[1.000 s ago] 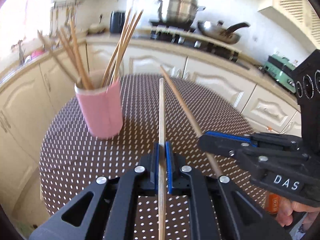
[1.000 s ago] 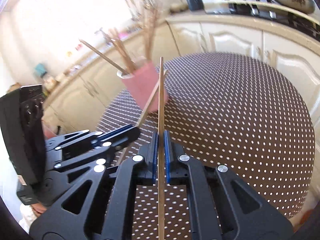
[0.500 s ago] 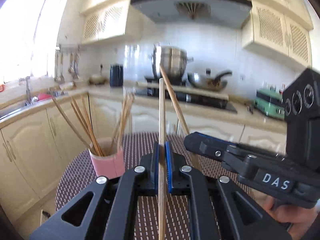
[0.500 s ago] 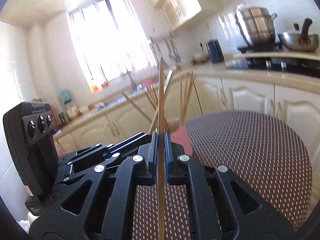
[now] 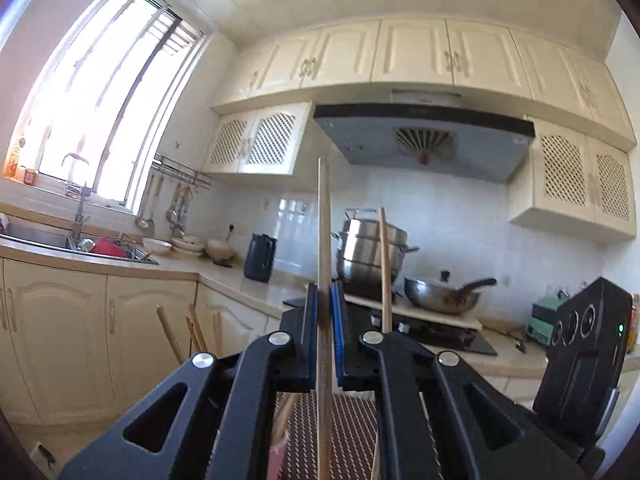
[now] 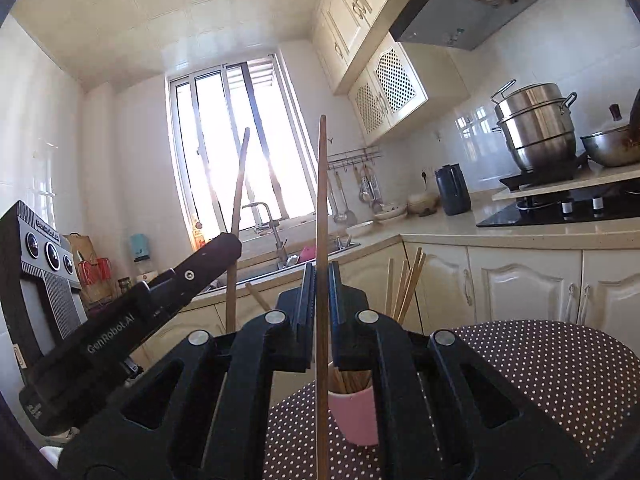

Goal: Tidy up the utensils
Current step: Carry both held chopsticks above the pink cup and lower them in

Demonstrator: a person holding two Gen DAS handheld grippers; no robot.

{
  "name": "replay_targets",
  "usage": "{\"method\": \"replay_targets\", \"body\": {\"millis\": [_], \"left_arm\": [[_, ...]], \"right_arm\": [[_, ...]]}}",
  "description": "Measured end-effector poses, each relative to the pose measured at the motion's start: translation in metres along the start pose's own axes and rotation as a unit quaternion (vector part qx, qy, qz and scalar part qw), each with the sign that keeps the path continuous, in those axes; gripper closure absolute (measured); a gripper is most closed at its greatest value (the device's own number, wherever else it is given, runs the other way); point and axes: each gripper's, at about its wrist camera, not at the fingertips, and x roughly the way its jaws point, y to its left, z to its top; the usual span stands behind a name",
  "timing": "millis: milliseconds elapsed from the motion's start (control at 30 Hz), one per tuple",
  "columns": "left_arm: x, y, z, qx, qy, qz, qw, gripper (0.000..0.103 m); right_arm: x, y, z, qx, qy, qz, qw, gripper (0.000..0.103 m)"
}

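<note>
My left gripper [image 5: 324, 300] is shut on a wooden chopstick [image 5: 323, 224] that stands upright. My right gripper [image 6: 321, 276] is shut on a second chopstick [image 6: 321, 184], also upright. Each shows in the other view: the right-held chopstick [image 5: 385, 268] beside my left gripper, and the left gripper [image 6: 216, 252] with its chopstick [image 6: 239, 184] at the left. A pink cup [image 6: 354, 412] holding several chopsticks [image 6: 408, 284] stands on the dotted table [image 6: 560, 368], just below and behind my right gripper. In the left wrist view only chopstick tips [image 5: 192, 332] and a sliver of the cup [image 5: 278, 452] show.
Cream kitchen cabinets [image 6: 500, 284] and a counter run behind the table. A steel pot [image 5: 370, 248] and wok [image 5: 440, 294] sit on the stove, a dark kettle [image 5: 260, 258] on the counter, a sink [image 5: 80, 240] under the window.
Both grippers have tilted up from facing the table to facing the wall and ceiling, turning the held chopsticks upright. The pink cup has dropped low in both views.
</note>
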Motion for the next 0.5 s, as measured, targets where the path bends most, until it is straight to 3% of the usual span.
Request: {"method": "replay_targets", "body": {"millis": [233,500], "left_arm": [[0.034,0.021,-0.004,-0.013,-0.030,0.016,0.9993,0.096],[0.067,0.028,-0.017,0.010,-0.049,0.048,0.9976,0.096]], "right_arm": [[0.043,-0.015,-0.008,-0.004,-0.017,0.008,1.000,0.096],[0.071,-0.025,-0.018,-0.011,-0.051,0.004,0.999,0.096]]}}
